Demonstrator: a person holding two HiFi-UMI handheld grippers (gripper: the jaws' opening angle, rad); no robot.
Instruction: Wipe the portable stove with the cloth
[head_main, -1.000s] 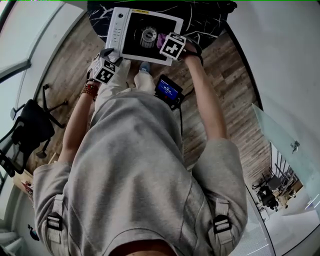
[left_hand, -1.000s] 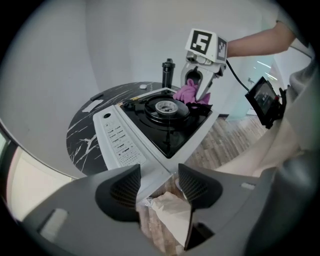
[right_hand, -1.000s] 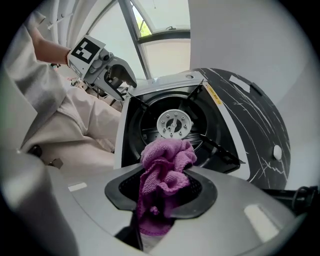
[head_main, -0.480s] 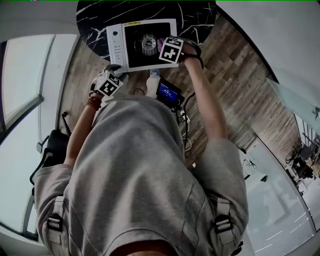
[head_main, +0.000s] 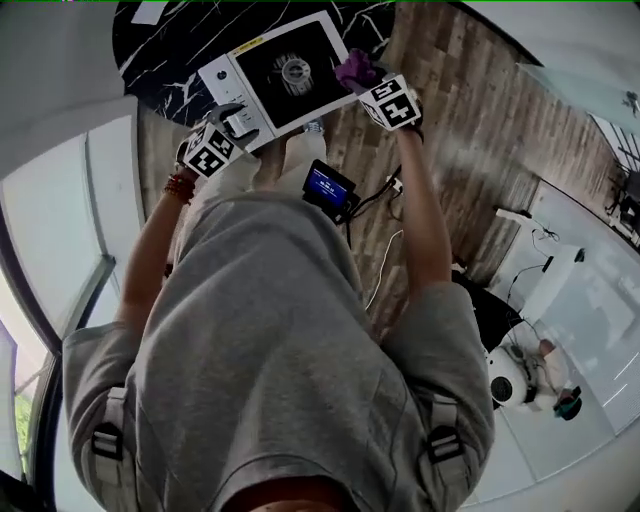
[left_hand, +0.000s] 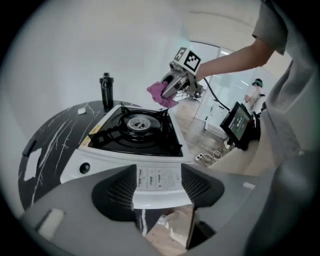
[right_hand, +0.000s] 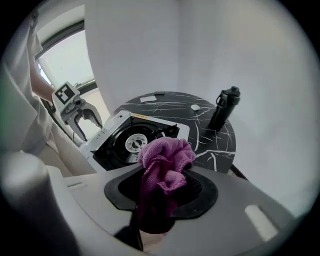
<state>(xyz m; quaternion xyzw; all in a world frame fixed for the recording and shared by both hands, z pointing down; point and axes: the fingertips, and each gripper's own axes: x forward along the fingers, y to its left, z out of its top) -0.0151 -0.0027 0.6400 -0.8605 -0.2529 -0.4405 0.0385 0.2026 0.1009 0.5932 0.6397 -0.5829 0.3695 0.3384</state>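
we judge the cloth (right_hand: 165, 160) soft and light, safely bunched in the closed fingers (right_hand: 201, 192) of the right gripper (right_hand: 162, 195); the left gripper (left_hand: 159, 187) has just been opening, its fingers either side of the stove (left_hand: 135, 137) front edge without clamping it.

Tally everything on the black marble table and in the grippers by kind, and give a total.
Portable stove: 1
Purple cloth: 1
Black bottle: 1
Small white bits: 2
Total: 5
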